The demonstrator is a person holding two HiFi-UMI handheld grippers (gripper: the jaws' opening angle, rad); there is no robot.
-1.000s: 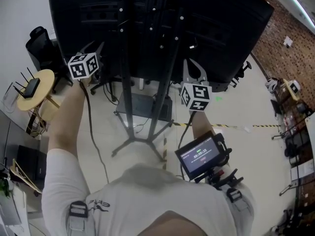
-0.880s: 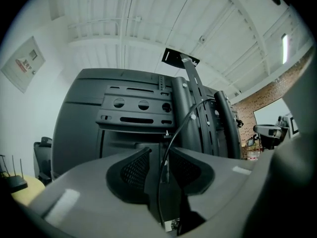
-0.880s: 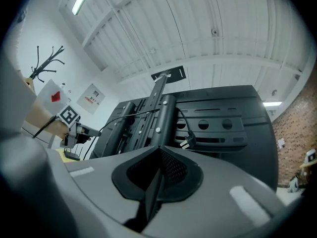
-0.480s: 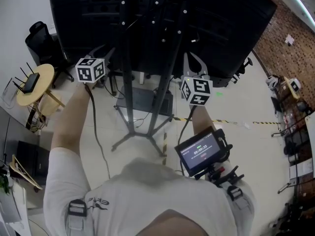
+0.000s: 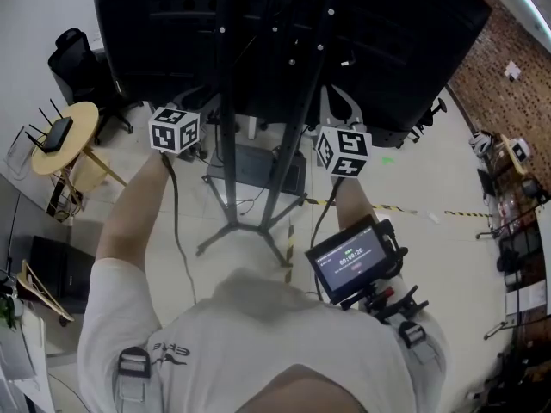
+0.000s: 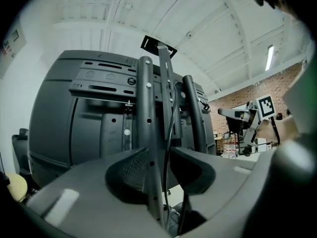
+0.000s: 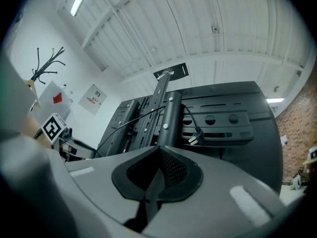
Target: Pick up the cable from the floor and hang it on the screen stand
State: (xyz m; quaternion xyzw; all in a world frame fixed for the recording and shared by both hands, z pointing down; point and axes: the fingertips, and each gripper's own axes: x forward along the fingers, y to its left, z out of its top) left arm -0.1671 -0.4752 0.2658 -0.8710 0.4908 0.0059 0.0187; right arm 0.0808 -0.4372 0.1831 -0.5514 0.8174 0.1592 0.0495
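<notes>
My left tongs just opened wide and empty, right tongs shut; the loosely draped cable may slide off the screen stand

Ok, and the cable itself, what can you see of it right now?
The cable is thin, black, rubbery-looking, draped over the screen stand's black uprights. One end hangs free, ending in a plug. Another stretch drops beside an upright, in the gap between the left gripper's jaws, which have just been opening and do not press it.
</notes>
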